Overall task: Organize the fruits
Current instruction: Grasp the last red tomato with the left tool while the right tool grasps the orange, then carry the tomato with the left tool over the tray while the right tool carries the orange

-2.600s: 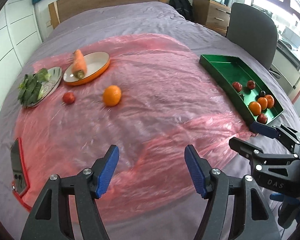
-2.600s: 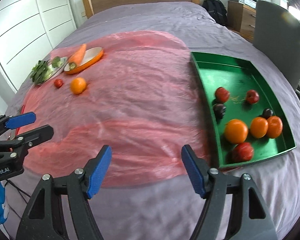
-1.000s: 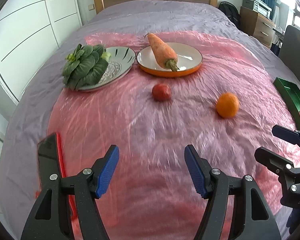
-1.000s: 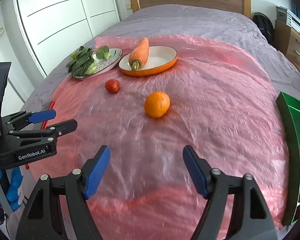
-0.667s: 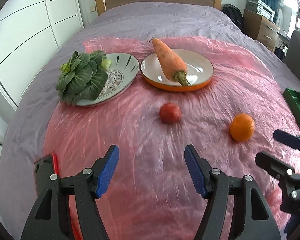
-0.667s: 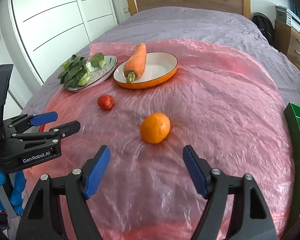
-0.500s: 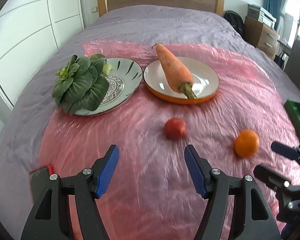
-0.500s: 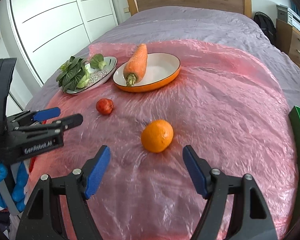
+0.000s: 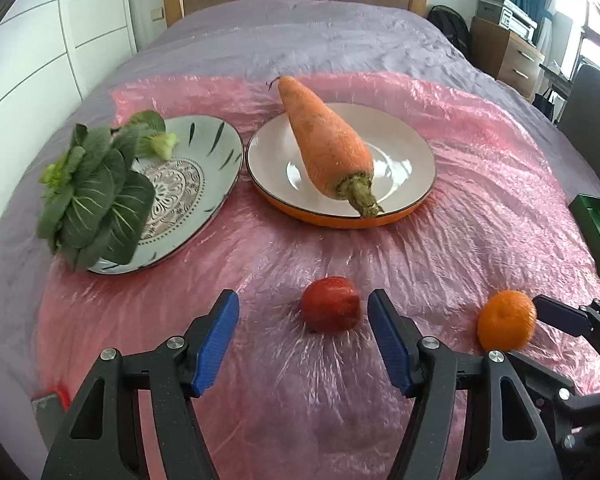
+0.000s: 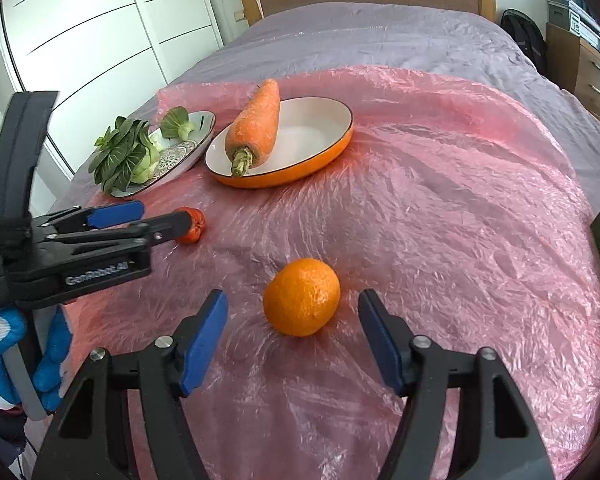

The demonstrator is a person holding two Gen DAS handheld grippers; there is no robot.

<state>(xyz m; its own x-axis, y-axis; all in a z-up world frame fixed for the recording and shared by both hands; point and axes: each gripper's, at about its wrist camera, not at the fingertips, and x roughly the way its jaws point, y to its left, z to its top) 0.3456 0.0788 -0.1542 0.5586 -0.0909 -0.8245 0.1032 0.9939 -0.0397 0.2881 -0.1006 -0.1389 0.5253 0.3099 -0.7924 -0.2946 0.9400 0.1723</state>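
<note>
Pink plastic sheet (image 9: 480, 208) spread over a bed (image 9: 300, 36) with a purple cover. Far left on the sheet: patterned plate (image 9: 196, 176) with leafy greens (image 9: 96, 196) hanging over its near-left rim. Just right of it, an orange-rimmed plate (image 9: 404, 168) carrying a big carrot (image 9: 324, 144), stem end toward the camera, tip past the far rim. Green tray (image 9: 596, 224) edge at far right, contents not visible. Wooden headboard, white wardrobe doors on the left, dresser and dark backpack far right.

Small red fruit (image 9: 331, 309) lies on the sheet near the middle, nothing blocking it. Left tongs (image 9: 302, 344) released, jaws wide apart, low over the sheet, fruit sitting just ahead between the blue pads, not touched. In the right wrist view the left tongs' near finger partly hides the red fruit.

Orange (image 10: 302, 297) lies on the sheet right of the red fruit, well apart from it. Right tongs (image 10: 294, 340) also released, wide, orange centred just ahead of the pads, no contact. Blue-and-white gloved hand (image 10: 4, 344) grips the left tool handle.
</note>
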